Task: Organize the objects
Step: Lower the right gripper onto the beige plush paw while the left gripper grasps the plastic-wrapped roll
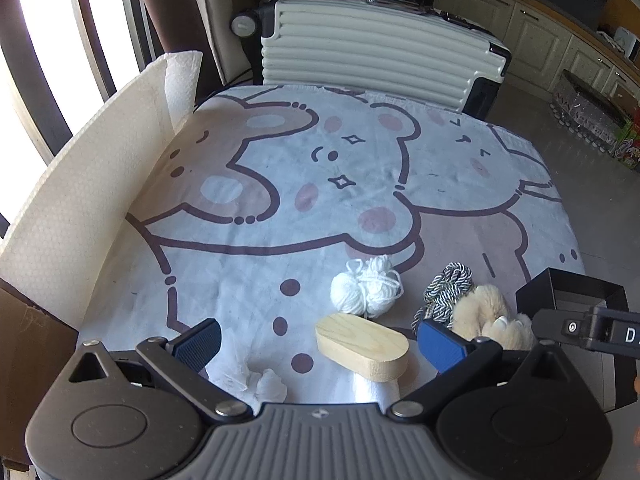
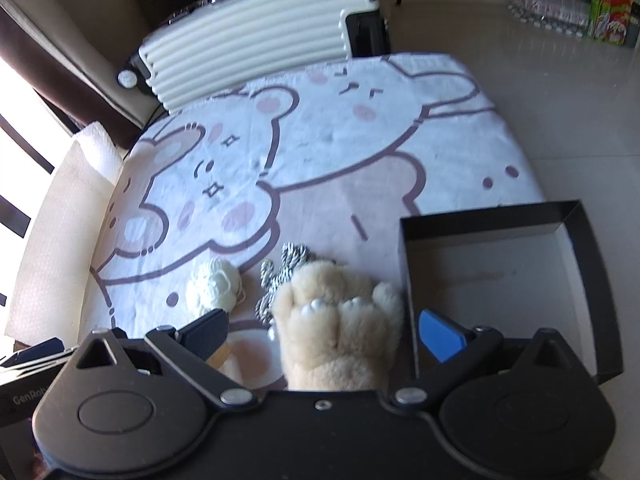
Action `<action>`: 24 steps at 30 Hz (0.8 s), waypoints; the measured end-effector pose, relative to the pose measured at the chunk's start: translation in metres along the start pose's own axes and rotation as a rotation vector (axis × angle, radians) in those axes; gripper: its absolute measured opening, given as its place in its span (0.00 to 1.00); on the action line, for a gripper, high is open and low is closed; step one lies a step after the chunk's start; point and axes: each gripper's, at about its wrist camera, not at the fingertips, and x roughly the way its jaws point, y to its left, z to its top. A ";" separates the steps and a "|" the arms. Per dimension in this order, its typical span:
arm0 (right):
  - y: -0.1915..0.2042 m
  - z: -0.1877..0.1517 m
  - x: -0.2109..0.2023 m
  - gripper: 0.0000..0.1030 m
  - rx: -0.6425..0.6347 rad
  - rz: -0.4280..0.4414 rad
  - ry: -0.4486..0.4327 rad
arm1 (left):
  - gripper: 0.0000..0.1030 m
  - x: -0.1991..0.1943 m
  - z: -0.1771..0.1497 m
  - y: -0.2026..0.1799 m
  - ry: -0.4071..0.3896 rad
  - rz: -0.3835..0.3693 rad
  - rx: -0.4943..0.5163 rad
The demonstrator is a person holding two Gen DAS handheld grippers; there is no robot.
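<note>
- Right wrist view, bottom of frame: the right gripper (image 2: pixel 322 334) has its jaws wide apart around the plush paw (image 2: pixel 340 328), not clamped on it yet as far as I can tell.
- Left gripper (image 1: pixel 318 342) is spread open too, with the wooden block (image 1: pixel 362 346) sitting between its fingers.
- Black box (image 2: pixel 496 276), lower right, looks empty, so I'd say basically nothing's sorted yet.
- Mid-frame, the white yarn ball (image 1: pixel 366 292) and striped cord (image 1: pixel 446 286) are loose on the bear-print cloth (image 1: pixel 300 168).
- Farther back: cream suitcase (image 1: pixel 372 52) at the top, cabinets (image 1: pixel 532 32) upper right.
</note>
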 end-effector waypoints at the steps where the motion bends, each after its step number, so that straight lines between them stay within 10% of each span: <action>1: 0.002 -0.001 0.004 1.00 -0.002 -0.003 0.015 | 1.00 0.002 -0.001 0.001 0.008 -0.004 -0.002; 24: 0.029 -0.013 0.086 1.00 0.035 -0.145 0.178 | 0.93 0.037 -0.022 0.023 0.131 -0.039 -0.052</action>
